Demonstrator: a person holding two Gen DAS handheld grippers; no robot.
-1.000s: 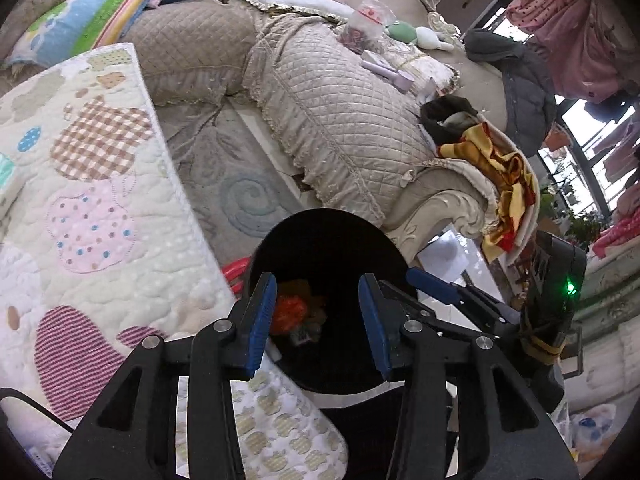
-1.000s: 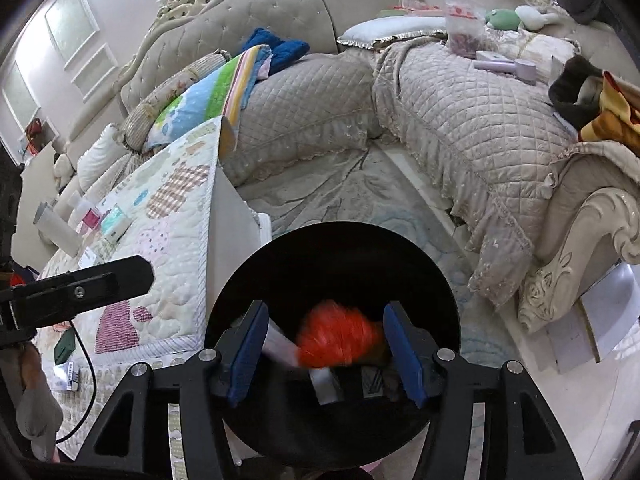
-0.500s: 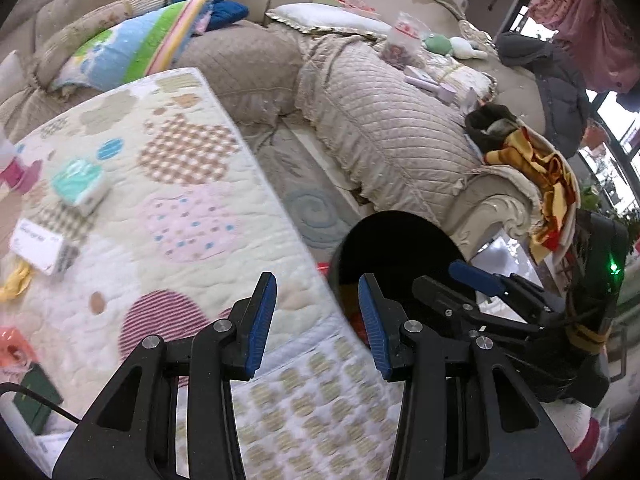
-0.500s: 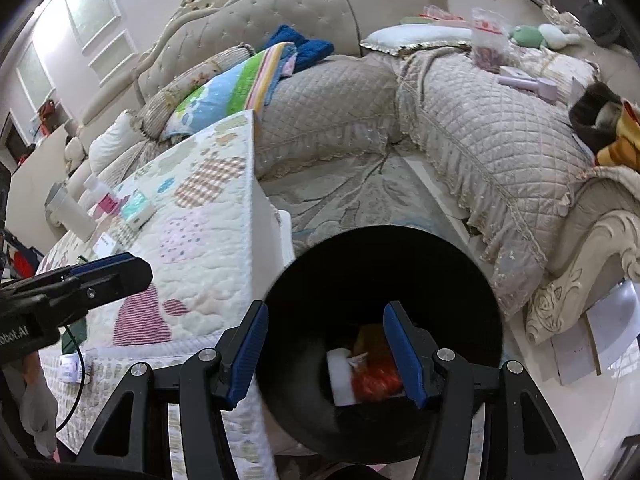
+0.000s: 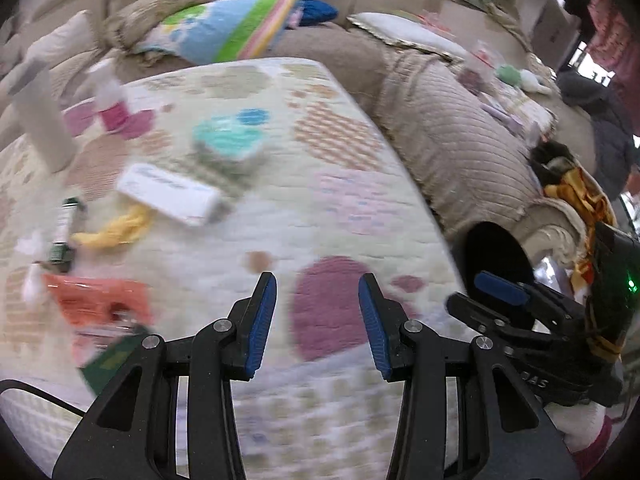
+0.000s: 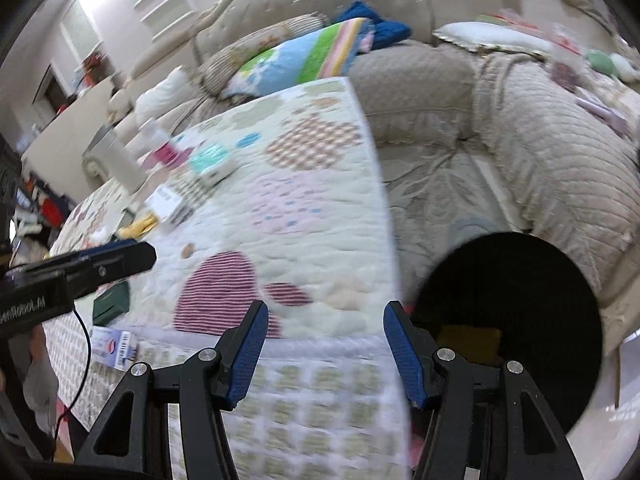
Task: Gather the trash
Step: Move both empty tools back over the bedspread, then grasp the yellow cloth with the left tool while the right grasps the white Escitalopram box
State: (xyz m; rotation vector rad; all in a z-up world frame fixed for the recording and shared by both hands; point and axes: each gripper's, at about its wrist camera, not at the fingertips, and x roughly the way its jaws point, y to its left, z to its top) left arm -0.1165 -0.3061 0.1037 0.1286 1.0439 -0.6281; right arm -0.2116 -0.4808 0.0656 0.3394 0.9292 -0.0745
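My left gripper (image 5: 318,280) is open and holds nothing, hovering over the quilted tablecloth (image 5: 340,208). To its left lie blurred scraps: an orange wrapper (image 5: 96,300), a yellow wrapper (image 5: 116,230), white tissue (image 5: 28,280) and a dark green box (image 5: 112,360). The black bin (image 5: 496,248) stands past the table's right edge, with my right gripper (image 5: 500,294) in front of it. In the right wrist view my right gripper (image 6: 325,308) is open and empty above the table's near corner. The bin (image 6: 508,280) sits to its right with something yellow (image 6: 468,336) inside. My left gripper (image 6: 100,264) shows at the left.
A white box (image 5: 168,192), teal packet (image 5: 228,140), small green bottle (image 5: 64,232), pink bottle (image 5: 112,96) and tall white cup (image 5: 40,120) stand further back on the table. A beige quilted sofa (image 6: 540,152) wraps around behind. A blue-white packet (image 6: 114,344) lies near the table's front.
Both grippers have swung left, from above the bin to above the table. The red wrapper seen between the right fingers a second ago fell into the bin. Both grippers stayed open.
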